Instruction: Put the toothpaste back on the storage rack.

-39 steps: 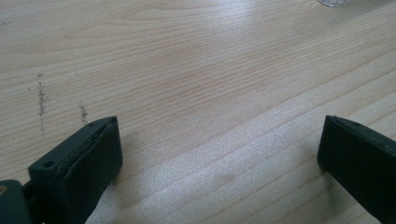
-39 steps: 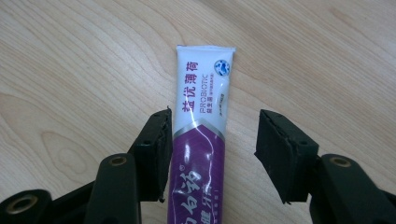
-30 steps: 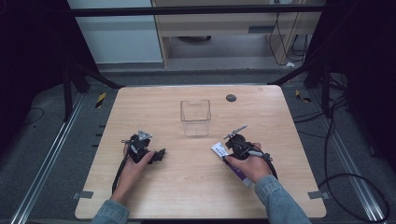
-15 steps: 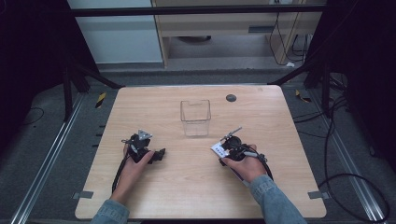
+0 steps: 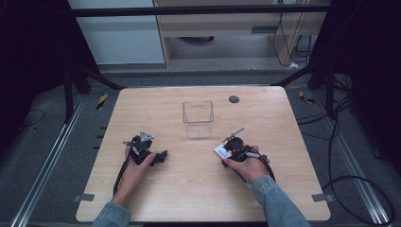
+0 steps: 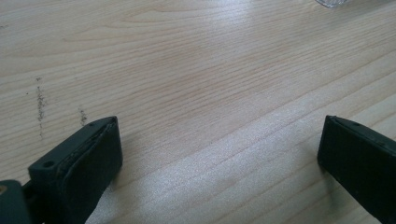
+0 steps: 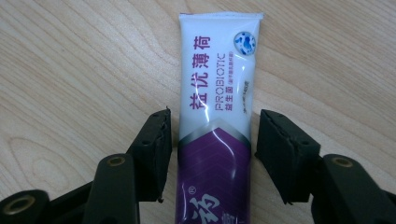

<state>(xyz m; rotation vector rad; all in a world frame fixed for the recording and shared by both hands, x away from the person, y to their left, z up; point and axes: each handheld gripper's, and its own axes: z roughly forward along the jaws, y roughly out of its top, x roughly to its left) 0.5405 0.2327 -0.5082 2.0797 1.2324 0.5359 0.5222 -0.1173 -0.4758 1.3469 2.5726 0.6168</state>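
1. The wooden table [image 5: 198, 189] ended in a straight front edge near the person and a far edge beyond the clear plastic box [image 5: 197, 119]; a small dark disc [image 5: 233, 99] lay near that far edge.
2. Bare tabletop lay between the two hands, and the box stood well apart from both grippers, farther back and about midway between them.
3. The left gripper [image 5: 152, 152] rested low on the table left of centre. In the left gripper view its jaws stood wide apart with only wood grain between them, holding nothing.
4. The right gripper [image 5: 231, 147] sat right of centre, pointing toward the box.
5. The toothpaste tube [image 7: 218, 112] lay flat on the table between the right gripper's jaws, its sealed end pointing away from the hand. In the high view its white end [image 5: 220, 151] showed just beside the gripper.
6. The right jaws had just been closing about the tube, which lay between them. A narrow gap showed on each side, so the pads were not yet pressing on it.
7. The tube was white at its sealed end and purple nearer the hand, with purple characters, the word PROBIOTIC, and a small blue round mark near the seal.
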